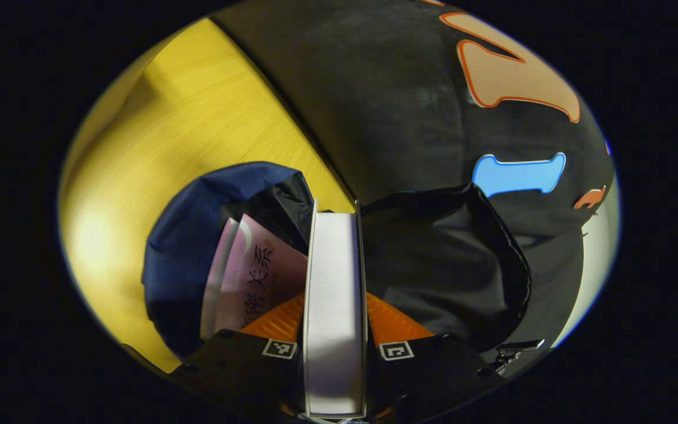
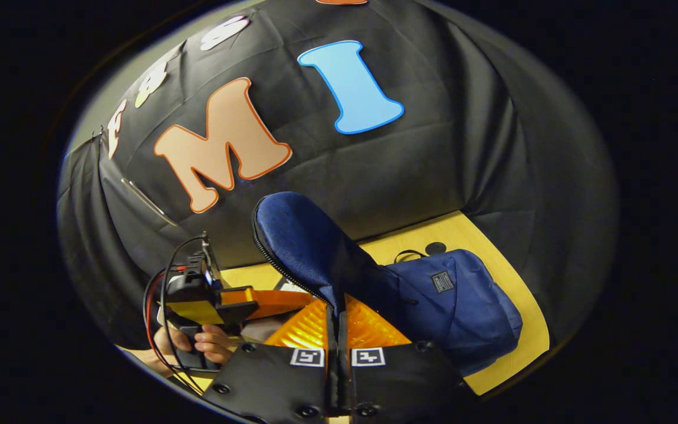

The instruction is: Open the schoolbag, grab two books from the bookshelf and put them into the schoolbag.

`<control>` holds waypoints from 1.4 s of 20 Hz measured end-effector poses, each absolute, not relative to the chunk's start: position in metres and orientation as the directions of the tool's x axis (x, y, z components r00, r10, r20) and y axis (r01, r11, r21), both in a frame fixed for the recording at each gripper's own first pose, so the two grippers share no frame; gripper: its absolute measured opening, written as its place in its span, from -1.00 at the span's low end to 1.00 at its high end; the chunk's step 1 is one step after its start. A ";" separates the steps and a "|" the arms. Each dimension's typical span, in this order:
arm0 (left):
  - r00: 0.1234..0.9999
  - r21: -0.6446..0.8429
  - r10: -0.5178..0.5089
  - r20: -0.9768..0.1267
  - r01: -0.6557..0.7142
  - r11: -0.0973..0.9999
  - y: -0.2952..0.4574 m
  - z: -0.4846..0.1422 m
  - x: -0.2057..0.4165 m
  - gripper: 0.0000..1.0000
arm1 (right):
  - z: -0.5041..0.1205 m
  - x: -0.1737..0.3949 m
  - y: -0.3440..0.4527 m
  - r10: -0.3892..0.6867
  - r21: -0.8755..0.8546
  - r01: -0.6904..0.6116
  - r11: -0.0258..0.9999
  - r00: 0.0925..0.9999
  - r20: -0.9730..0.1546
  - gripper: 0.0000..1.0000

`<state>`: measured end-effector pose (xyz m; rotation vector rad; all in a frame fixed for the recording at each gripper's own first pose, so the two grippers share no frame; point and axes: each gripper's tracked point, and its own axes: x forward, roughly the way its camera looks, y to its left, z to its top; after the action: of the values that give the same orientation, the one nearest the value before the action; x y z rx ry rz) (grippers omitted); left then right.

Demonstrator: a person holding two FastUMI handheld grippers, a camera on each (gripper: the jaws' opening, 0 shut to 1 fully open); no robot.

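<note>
In the left gripper view my left gripper [image 1: 335,330] is shut on a white-edged book [image 1: 335,277], held edge-on over the open mouth of the blue schoolbag [image 1: 198,218]. A pink book [image 1: 256,277] stands inside the bag, left of the held one. In the right gripper view my right gripper [image 2: 337,321] is shut on the rim of the schoolbag's flap [image 2: 303,241], which it holds up and open; the bag's body [image 2: 462,306] lies to the right on the table. The left gripper [image 2: 245,300], held by a hand [image 2: 203,344], shows at the lower left by the bag's mouth.
The schoolbag rests on a yellow wooden table [image 1: 198,118] that runs up against the booth's black cloth wall [image 2: 433,165]. The bag's dark lining [image 1: 451,259] spreads to the right of the held book. A small black disc [image 2: 435,248] lies on the table behind the bag.
</note>
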<state>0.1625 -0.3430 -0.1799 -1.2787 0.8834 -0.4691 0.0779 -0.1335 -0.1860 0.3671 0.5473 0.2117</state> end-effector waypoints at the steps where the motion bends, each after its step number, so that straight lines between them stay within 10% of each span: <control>1: 0.607 -0.955 -0.738 -0.295 -0.181 0.233 -0.347 -0.184 0.165 -0.28 | -0.186 0.077 -0.131 0.297 0.395 -0.104 0.913 0.834 -0.465 -0.94; 8: 0.571 -0.934 -0.773 -0.276 -0.349 0.075 -0.398 -0.219 0.166 -0.24 | -0.193 0.079 -0.124 0.309 0.407 -0.110 0.907 0.830 -0.464 -0.94; 13: 0.438 -0.914 -0.803 -0.404 -0.235 0.331 -0.391 -0.211 0.151 -0.22 | -0.198 0.079 -0.129 0.294 0.405 -0.096 0.909 0.836 -0.463 -0.94; 16: 0.441 -0.841 -0.737 -0.512 -0.083 0.534 -0.360 -0.211 0.149 0.39 | -0.200 0.077 -0.127 0.290 0.387 -0.101 0.916 0.834 -0.469 -0.94; 19: 0.525 -0.628 -0.596 -0.608 0.141 0.766 -0.301 -0.193 0.154 0.39 | -0.208 0.072 -0.123 0.286 0.366 -0.107 0.924 0.829 -0.481 -0.93; 23: 0.670 -0.377 -0.443 -0.595 0.255 0.891 -0.243 -0.154 0.162 0.93 | -0.211 0.070 -0.119 0.287 0.350 -0.117 0.929 0.826 -0.486 -0.96; 28: 0.892 -0.161 -0.280 -0.355 0.237 0.958 -0.154 -0.049 0.161 0.92 | -0.211 0.068 -0.119 0.272 0.344 -0.105 0.933 0.831 -0.486 -0.96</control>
<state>0.1606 -0.1539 -0.0490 -0.1144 0.3854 -0.2685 0.0684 -0.1186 -0.2110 0.3122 0.5570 0.2033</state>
